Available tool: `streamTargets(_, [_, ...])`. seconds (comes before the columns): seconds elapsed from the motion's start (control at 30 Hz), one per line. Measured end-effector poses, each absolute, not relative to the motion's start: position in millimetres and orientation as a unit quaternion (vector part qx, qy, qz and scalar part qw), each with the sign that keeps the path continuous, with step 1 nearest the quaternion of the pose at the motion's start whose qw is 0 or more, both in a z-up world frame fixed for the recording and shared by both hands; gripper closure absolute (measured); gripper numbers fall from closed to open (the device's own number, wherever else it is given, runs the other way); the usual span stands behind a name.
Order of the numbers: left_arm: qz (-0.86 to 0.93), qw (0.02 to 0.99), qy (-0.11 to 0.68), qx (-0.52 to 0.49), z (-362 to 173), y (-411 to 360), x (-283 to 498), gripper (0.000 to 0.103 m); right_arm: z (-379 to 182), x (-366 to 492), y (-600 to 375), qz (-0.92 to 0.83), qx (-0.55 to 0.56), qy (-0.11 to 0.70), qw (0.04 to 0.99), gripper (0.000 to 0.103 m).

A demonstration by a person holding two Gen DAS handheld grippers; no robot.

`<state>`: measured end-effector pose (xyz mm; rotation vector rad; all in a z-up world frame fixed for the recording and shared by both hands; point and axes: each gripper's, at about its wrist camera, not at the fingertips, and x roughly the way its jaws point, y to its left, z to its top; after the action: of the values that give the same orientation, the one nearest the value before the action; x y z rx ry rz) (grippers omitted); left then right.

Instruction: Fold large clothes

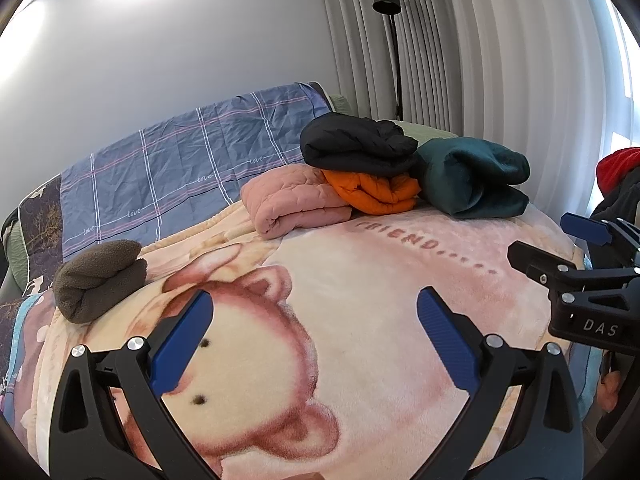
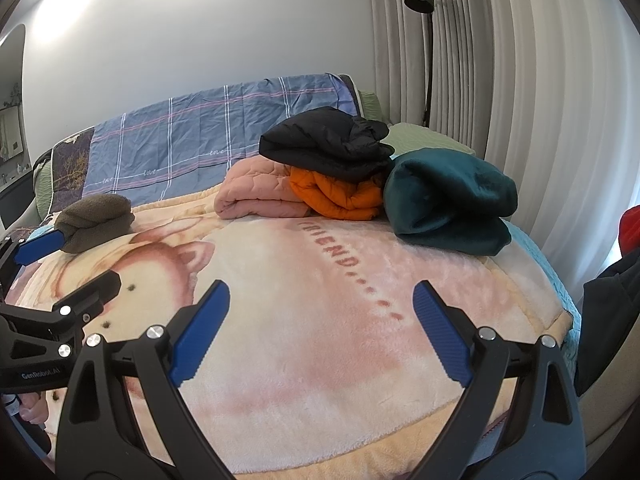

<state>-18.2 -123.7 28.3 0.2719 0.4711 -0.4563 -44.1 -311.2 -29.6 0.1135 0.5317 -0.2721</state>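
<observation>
Folded clothes lie at the far side of the bed: a pink quilted one point(image 1: 296, 204), an orange one point(image 1: 372, 192) under a black one point(image 1: 356, 146), and a teal one point(image 1: 472, 178). A brown fleece bundle point(image 1: 100, 276) sits alone at the left. My left gripper point(image 1: 316, 300) hovers open over the bare bear-print blanket point(image 1: 360, 360), holding nothing. My right gripper point(image 2: 322, 290) is also open and empty above the blanket point(image 2: 320, 360), short of the teal bundle point(image 2: 448, 200). Each gripper shows in the other's view, the right gripper point(image 1: 540, 236) and the left gripper point(image 2: 76, 264).
A blue plaid sheet point(image 1: 180, 160) covers the head of the bed against the white wall. A black floor lamp point(image 1: 394, 40) and grey curtains point(image 1: 500, 60) stand behind. Red and dark garments point(image 1: 618, 184) hang at the right edge, past the bed's side.
</observation>
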Motion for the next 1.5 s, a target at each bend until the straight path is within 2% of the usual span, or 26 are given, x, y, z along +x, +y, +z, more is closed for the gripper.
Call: streamTargets(1.5, [-0.227,0.938,0.224,0.139,20.5,-128.3,-27.3,0.001,-30.4,-42.5,-313.3,-0.132,0.055,0.266,0.953,0.008])
